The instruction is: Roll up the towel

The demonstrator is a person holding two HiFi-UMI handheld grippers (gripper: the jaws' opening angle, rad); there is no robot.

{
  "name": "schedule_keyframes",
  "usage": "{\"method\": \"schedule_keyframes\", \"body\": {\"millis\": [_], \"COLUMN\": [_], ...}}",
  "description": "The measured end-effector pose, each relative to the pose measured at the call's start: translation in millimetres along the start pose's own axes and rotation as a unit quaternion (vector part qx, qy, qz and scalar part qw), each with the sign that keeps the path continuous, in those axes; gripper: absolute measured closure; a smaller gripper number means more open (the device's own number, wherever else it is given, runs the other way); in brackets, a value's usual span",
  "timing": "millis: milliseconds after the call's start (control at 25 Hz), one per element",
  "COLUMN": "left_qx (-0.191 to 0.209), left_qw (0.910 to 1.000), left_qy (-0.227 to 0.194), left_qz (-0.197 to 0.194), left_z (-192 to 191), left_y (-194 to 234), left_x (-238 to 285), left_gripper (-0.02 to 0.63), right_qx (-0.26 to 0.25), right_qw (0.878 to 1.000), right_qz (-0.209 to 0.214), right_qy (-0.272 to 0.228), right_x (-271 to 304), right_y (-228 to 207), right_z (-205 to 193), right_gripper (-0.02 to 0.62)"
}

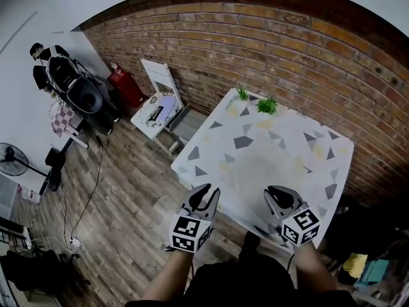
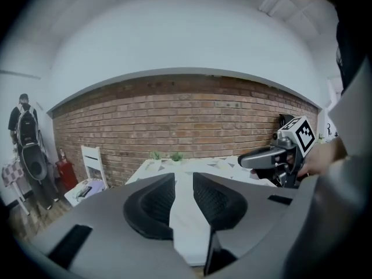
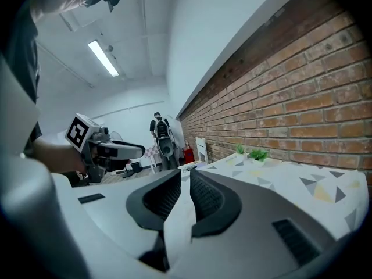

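Note:
A pale white towel (image 1: pixel 259 171) lies flat on the table (image 1: pixel 335 165), which has a triangle pattern, and it reaches the near edge. My left gripper (image 1: pixel 206 192) is at the towel's near left corner and my right gripper (image 1: pixel 276 194) at its near right corner. In the left gripper view the jaws (image 2: pixel 183 185) stand narrow with white towel cloth (image 2: pixel 189 228) filling the gap and hanging below. The right gripper view shows the same: jaws (image 3: pixel 185 185) close together on a strip of towel (image 3: pixel 177 231). Each gripper sees the other beside it (image 2: pixel 258 158) (image 3: pixel 125 150).
Two small green plants (image 1: pixel 266 105) stand at the table's far edge against the brick wall (image 1: pixel 255 37). A white chair (image 1: pixel 160 104) and a red cylinder (image 1: pixel 124 85) are left of the table. A person (image 1: pixel 45 59) stands far left, near a fan (image 1: pixel 11 160).

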State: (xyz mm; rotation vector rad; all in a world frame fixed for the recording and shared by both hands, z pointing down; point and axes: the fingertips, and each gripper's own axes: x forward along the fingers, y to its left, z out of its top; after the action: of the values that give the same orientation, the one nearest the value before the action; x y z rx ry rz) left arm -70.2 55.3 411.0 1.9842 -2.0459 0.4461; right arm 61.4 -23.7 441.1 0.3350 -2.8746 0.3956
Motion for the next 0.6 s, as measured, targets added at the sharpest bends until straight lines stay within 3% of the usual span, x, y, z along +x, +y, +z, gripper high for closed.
{"method": "schedule_keyframes", "body": {"millis": [360,600], "left_qx": [0.036,0.061], "left_qw": [0.9975,0.9889], "left_qy": [0.021,0.015], "left_qz": [-0.057,-0.135], "left_z": [7.4,7.0], "left_y": [10.5,17.0], "left_x": [59.1,81.5], "left_gripper": [0.505,0.503], "right_qx": [0.001,0.003], "right_qw": [0.999,0.99], "right_qz": [-0.049,-0.131], "right_qy": [0.015,0.042], "right_x": [11.4,7.0], "right_y": [-30.8,-24.6], "right_z": [7.1,-8.9], "right_gripper": [0.475,0.432]}}
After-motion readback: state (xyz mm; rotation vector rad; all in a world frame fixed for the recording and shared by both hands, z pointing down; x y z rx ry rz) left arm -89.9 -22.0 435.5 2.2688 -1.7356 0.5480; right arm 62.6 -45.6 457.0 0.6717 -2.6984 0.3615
